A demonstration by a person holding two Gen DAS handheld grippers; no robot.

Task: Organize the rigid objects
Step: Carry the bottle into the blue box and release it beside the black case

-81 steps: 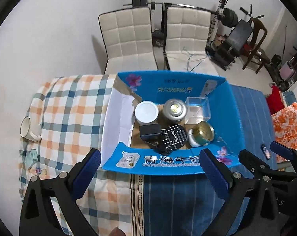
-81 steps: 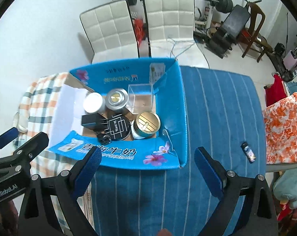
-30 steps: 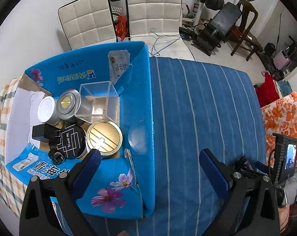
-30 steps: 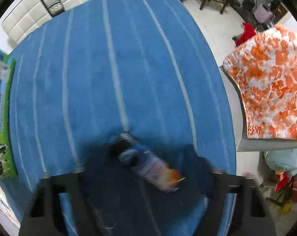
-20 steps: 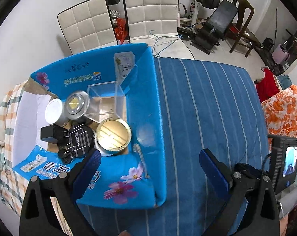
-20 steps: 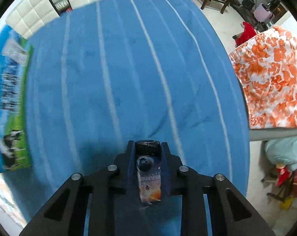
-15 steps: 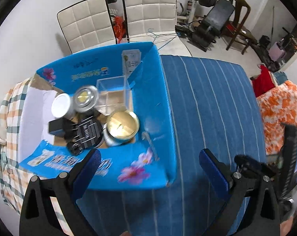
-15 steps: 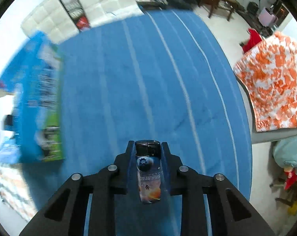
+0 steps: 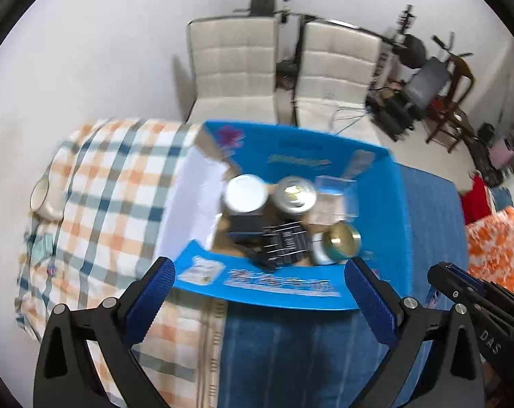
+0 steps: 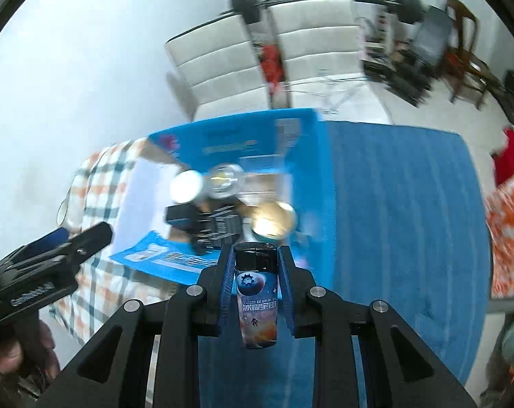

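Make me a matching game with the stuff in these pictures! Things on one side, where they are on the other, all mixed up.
Things:
1. lighter
2. gold-lidded tin
3. cream cup
4. left gripper

Where or how:
A. lying on the checked cloth
B. open, holding nothing
C. pinched in the right gripper
D. inside the blue box

Pairs: 1-C, 2-D, 3-A, 4-B

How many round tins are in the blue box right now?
3, maybe more hidden: a white-lidded tin at back left, a silver tin beside it, and a gold tin at front right of the box.
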